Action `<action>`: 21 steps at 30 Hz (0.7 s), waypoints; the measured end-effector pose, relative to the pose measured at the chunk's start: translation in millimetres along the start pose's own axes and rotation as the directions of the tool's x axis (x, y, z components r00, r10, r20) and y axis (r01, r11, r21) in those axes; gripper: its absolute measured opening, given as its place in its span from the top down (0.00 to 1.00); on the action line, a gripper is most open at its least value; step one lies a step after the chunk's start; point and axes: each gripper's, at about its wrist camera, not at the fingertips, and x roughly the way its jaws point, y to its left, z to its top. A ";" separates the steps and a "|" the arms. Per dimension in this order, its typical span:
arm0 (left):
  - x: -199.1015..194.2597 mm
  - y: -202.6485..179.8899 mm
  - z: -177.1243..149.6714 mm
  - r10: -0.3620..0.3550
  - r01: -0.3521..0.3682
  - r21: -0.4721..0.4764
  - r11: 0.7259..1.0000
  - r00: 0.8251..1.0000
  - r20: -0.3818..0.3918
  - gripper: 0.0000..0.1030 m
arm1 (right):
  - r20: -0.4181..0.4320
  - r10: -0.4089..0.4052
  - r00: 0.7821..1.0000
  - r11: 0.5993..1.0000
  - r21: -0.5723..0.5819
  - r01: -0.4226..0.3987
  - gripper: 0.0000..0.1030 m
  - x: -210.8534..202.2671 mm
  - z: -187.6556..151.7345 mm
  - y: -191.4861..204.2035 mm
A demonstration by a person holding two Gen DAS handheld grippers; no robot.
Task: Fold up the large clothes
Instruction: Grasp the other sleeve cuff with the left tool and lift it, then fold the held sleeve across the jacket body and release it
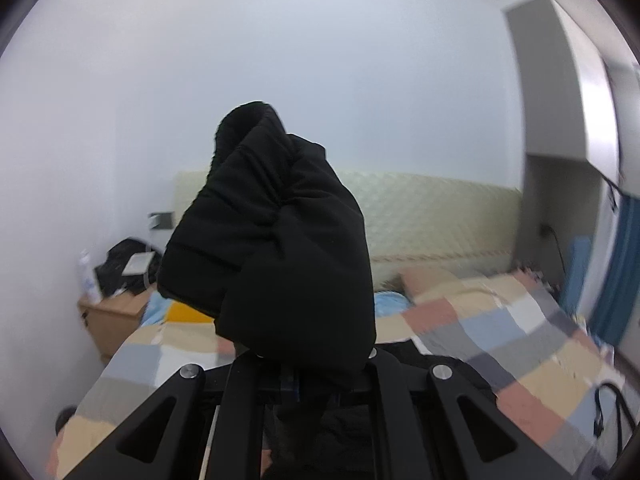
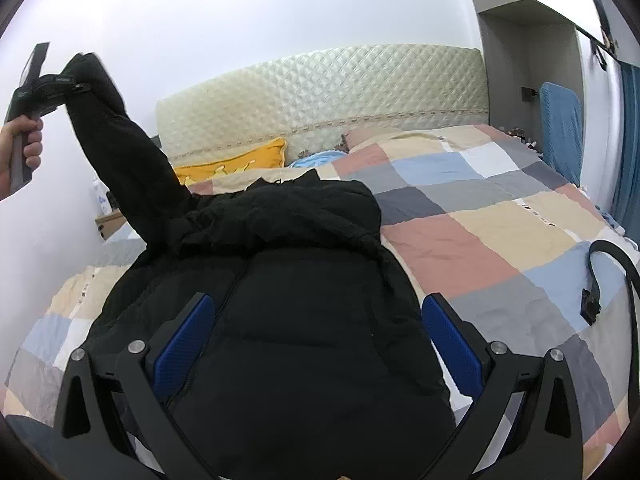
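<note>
A black padded jacket (image 2: pixel 304 320) lies on the checked bedspread (image 2: pixel 472 240) with its hood toward the headboard. My left gripper (image 1: pixel 296 376) is shut on the end of the jacket's sleeve (image 1: pixel 272 232), which bunches up over the fingers and hides them. In the right wrist view the left gripper (image 2: pixel 76 80) holds that sleeve (image 2: pixel 124 152) raised high at the left of the bed. My right gripper (image 2: pixel 316 344) is open and empty, its blue pads (image 2: pixel 452 348) spread either side of the jacket's body, just above it.
A quilted headboard (image 2: pixel 320 100) stands at the far end with a yellow pillow (image 2: pixel 236 164) below it. A wooden nightstand (image 1: pixel 112 316) with a bottle and dark items stands at the left. A black strap (image 2: pixel 608 276) lies on the bedspread's right side. A blue curtain (image 2: pixel 632 148) hangs right.
</note>
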 end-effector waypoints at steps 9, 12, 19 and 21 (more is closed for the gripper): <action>51.1 -144.1 -25.5 -0.137 0.145 0.117 0.982 0.988 -0.073 0.91 | 0.034 -0.002 0.999 0.999 0.047 0.000 0.00 -7.5 2.9 -18.1; 81.7 -193.4 -51.4 -0.186 0.203 0.141 0.969 0.975 -0.125 0.91 | 0.025 0.006 1.000 0.998 0.064 -0.007 0.00 -3.9 2.1 -24.9; 136.3 -268.0 -123.2 -0.259 0.308 0.207 0.928 0.937 -0.233 0.90 | 0.035 0.009 0.999 0.992 0.124 -0.013 0.00 4.8 3.7 -43.9; 154.1 -280.4 -146.4 -0.270 0.329 0.206 0.922 0.924 -0.270 0.90 | 0.041 0.010 0.999 0.989 0.147 -0.016 0.00 7.2 4.7 -49.9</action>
